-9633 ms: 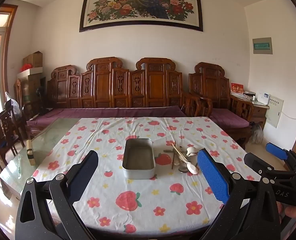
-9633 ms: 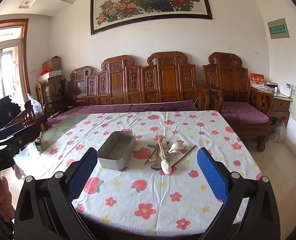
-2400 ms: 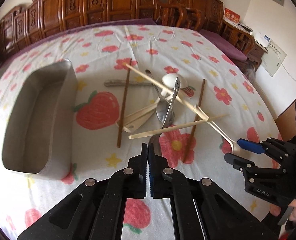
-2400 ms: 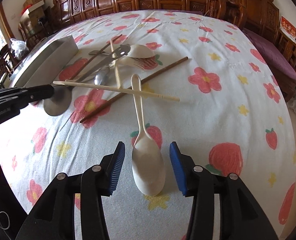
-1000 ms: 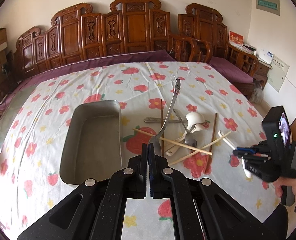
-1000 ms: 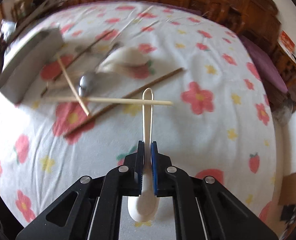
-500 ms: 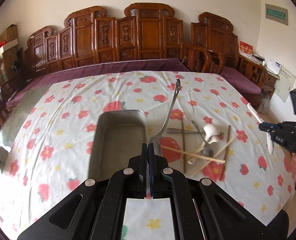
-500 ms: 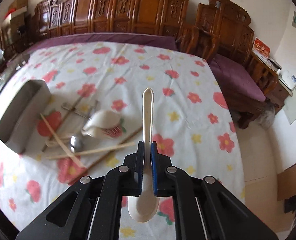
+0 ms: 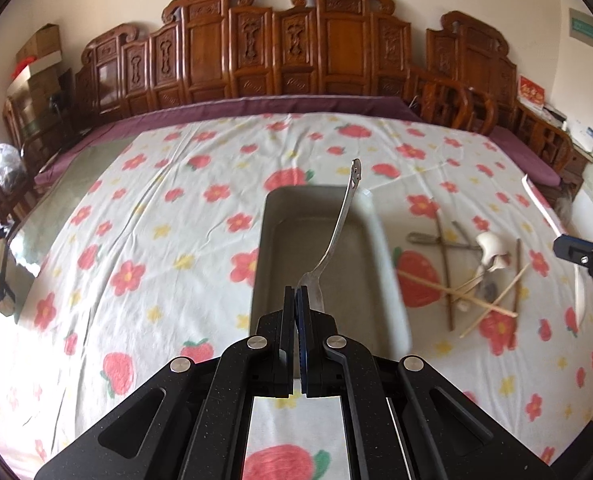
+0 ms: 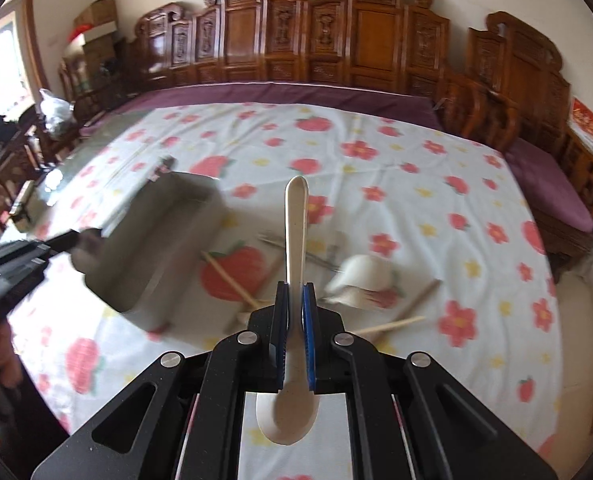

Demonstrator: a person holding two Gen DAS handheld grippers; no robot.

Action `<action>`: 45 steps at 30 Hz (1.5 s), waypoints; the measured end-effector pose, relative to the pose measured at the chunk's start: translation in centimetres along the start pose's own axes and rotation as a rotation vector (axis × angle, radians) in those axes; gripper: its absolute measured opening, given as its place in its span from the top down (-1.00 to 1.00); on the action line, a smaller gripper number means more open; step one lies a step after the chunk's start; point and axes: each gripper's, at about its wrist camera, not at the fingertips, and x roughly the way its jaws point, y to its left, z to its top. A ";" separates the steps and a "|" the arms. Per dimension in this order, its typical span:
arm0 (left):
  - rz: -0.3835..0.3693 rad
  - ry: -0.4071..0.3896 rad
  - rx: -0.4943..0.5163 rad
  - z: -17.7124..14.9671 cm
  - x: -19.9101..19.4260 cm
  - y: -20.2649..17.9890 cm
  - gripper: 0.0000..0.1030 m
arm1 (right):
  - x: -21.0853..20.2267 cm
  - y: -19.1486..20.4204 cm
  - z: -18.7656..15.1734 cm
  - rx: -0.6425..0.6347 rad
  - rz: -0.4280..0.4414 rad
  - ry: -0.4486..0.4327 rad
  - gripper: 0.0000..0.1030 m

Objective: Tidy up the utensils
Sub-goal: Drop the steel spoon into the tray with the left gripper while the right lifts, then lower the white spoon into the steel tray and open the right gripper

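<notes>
With the left claw [image 9: 298, 308] clamped on the metal fork [image 9: 338, 232] above the steel tray [image 9: 272, 240] and the right claw [image 10: 294, 312] clamped on the white spoon [image 10: 296, 232], lower each flat inside before releasing.

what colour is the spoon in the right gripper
Cream white spoon, clearest in the right wrist view.

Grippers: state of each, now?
Left gripper: closed on the metal spoon, above the tray.
Right gripper: closed on the white spoon.
</notes>
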 end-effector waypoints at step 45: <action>-0.029 -0.018 0.013 -0.2 -0.9 5.4 0.97 | 8.5 12.9 3.8 0.007 0.242 0.057 0.83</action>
